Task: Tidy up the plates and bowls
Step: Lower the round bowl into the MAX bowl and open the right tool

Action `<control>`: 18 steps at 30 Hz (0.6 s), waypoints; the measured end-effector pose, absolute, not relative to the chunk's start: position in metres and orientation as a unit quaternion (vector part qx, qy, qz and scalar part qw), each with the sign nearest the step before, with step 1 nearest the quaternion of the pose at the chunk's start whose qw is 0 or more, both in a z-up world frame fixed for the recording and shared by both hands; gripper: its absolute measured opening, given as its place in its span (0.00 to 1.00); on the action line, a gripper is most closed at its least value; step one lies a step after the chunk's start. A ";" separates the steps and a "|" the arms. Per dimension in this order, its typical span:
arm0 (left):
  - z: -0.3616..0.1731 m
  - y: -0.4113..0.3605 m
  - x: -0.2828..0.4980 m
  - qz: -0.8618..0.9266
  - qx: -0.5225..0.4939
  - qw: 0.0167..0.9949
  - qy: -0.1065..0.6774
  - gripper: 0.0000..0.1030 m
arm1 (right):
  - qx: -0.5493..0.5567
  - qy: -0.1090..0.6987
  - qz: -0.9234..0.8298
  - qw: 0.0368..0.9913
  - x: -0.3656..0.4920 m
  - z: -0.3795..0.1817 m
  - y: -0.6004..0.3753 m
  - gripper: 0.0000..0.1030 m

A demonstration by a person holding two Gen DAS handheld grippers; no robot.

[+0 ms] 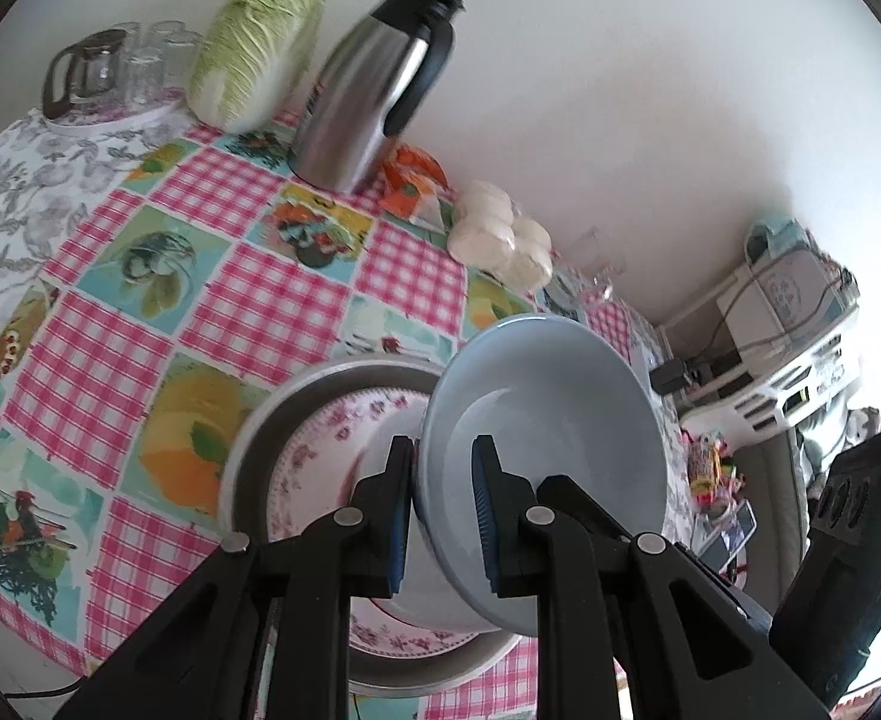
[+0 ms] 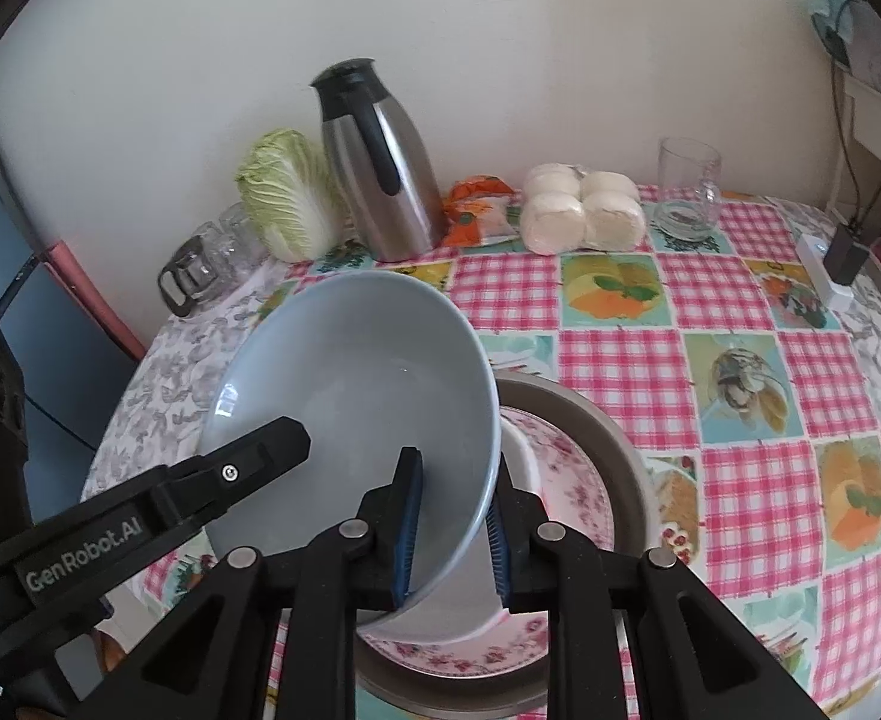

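"GenRobot.AI" is printed in pale letters on the left gripper body in the right wrist view; its fingers pinch one rim of the tilted grey-blue bowl, while the right gripper clamps the opposite rim. The bowl hangs over a floral plate in a metal pan near the surface's front edge; beyond, by the far edge, stand a steel thermos and cabbage.
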State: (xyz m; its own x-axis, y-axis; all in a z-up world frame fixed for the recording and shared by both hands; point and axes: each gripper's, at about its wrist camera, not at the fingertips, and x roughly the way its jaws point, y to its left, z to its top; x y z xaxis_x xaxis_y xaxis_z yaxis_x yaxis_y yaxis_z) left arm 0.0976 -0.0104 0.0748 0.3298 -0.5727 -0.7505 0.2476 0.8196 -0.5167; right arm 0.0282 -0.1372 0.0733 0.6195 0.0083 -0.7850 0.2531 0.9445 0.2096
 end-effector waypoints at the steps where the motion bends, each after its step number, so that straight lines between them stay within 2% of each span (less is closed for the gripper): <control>1: 0.073 -0.014 0.096 -0.258 -0.152 0.799 0.521 0.19 | 0.151 0.433 -0.074 0.886 0.027 0.071 -0.140 0.22; 18: 0.059 -0.022 0.090 -0.247 -0.122 0.797 0.538 0.19 | 0.134 0.466 -0.090 0.870 0.022 0.054 -0.144 0.25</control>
